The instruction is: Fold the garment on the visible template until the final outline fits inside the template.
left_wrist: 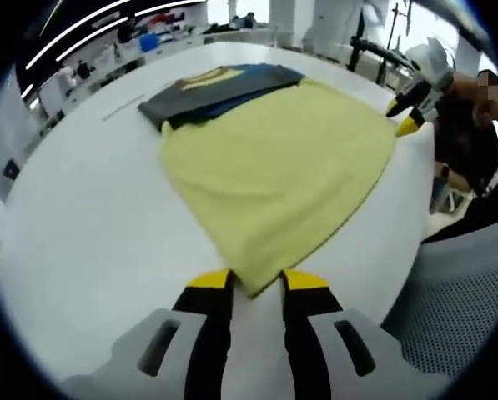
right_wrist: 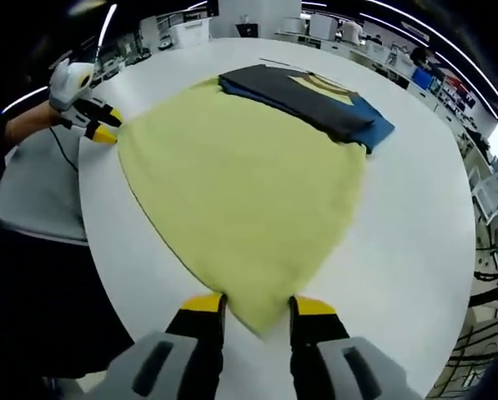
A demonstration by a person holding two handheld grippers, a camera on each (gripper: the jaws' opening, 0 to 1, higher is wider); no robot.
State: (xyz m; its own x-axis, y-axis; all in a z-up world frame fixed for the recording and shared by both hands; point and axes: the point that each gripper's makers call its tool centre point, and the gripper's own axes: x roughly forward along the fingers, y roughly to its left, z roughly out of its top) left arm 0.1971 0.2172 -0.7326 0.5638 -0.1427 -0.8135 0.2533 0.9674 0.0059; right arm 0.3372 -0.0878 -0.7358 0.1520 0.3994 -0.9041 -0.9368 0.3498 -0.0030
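Note:
A pale yellow garment [left_wrist: 274, 167] [right_wrist: 240, 183] lies spread flat on the round white table [left_wrist: 90, 225] [right_wrist: 415, 217]. At its far edge lies a folded dark stack [left_wrist: 215, 87] [right_wrist: 307, 100] of grey and blue cloth with a yellow patch, partly overlapping the garment. My left gripper [left_wrist: 257, 283] stands open, with one corner of the garment lying between its yellow-tipped jaws. My right gripper [right_wrist: 257, 307] is open too, astride another corner. Each gripper also shows in the other view at its corner: the right gripper [left_wrist: 403, 117] and the left gripper [right_wrist: 107, 125].
The table's curved edge runs close behind both grippers. A person's dark sleeve [left_wrist: 470, 133] and a grey mesh chair [left_wrist: 457, 308] are beside the table. Office desks and equipment [left_wrist: 107, 58] line the room beyond the far edge.

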